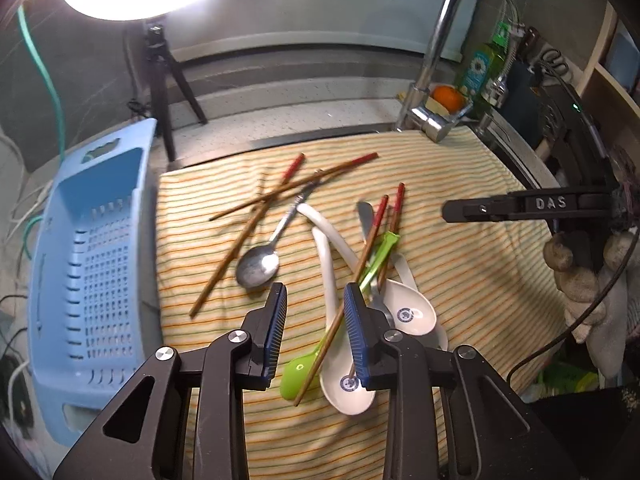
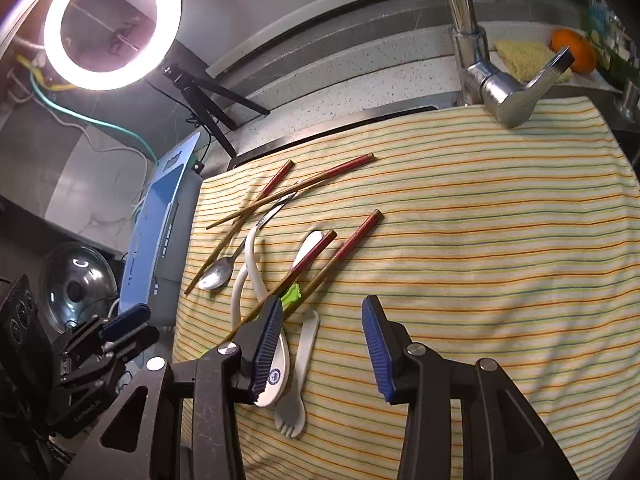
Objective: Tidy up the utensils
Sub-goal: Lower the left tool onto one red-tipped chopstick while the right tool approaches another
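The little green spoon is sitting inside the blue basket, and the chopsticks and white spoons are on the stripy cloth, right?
Not quite. The green spoon is not in the blue basket; it lies on the stripy cloth with the chopsticks and white spoons, under one chopstick. The left wrist view shows this. The rest is right.

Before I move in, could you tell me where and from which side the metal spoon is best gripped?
Grip the shiny metal spoon at mid-handle, coming straight down from above with the fingers across the handle. The bowl lies flat and wide on the striped cloth, while the thin handle is bare there; its far end runs under the crossed wooden chopsticks. The open left hand-held gripper is nearest.
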{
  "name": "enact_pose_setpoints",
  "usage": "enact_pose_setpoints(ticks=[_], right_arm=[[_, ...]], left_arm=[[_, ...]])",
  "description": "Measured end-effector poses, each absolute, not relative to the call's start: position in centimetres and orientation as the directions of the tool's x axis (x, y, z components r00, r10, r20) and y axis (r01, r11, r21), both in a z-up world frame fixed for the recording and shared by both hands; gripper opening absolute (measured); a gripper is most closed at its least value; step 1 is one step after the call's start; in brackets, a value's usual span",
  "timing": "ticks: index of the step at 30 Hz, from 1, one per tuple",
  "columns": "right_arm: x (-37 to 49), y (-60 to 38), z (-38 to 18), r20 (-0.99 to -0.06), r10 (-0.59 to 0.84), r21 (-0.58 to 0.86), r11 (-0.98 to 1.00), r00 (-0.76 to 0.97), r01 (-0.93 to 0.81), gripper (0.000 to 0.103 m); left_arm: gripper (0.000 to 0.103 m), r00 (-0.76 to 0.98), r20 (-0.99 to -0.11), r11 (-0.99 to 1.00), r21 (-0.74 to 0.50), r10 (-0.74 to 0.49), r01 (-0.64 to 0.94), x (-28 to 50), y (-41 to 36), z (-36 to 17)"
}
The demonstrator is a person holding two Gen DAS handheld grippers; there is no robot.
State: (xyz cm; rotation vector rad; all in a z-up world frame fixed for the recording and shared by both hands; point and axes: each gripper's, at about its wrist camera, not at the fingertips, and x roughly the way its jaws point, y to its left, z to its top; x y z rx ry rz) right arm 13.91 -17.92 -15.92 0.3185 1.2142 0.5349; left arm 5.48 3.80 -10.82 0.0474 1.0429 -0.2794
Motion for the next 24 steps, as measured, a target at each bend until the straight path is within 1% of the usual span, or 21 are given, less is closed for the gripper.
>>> enact_pose_setpoints(ticks=[1,2,5,7,11,14,24], right_arm=[[14.2,-17.8,-16.2,-0.798,0.555,0.516,0.831,0.235,-0.209,0.031],[14.5,-17.7,-16.6,-0.799,0.559,0.523,0.828,0.222,-0.202,0.030],[15.6,-16.9,-18.0,-0.796,0.580,0.555,0.814,0.175,-0.174,0.022],[16.1,-16.7,-18.9,-0.790,0.596,0.579,0.803,0.146,-0.143,0.020],[16.9,-16.8,-20.4,-0.759,0.642,0.638,0.767,0.107,-0.073,0.016],[17.2,-16.7,-20.8,-0.747,0.658,0.656,0.753,0.092,-0.052,0.013],[17.8,-16.1,-21.4,-0.748,0.658,0.659,0.752,0.084,-0.022,0.012]], left_arm=[[0.023,0.447,-0.867,0.958,-0.107,-0.220,0.265,5.8,3.7,-11.2],[0.020,0.427,-0.874,0.953,-0.116,-0.231,0.279,6.1,3.5,-11.6],[0.019,0.381,-0.895,0.943,-0.112,-0.233,0.313,6.7,2.7,-12.6],[0.014,0.359,-0.904,0.936,-0.109,-0.234,0.335,6.9,2.2,-13.1],[0.013,0.327,-0.912,0.924,-0.120,-0.246,0.362,7.5,1.4,-13.8],[0.013,0.314,-0.917,0.921,-0.121,-0.247,0.371,8.3,0.9,-14.2],[0.013,0.277,-0.931,0.907,-0.113,-0.240,0.405,10.0,-0.1,-15.4]])
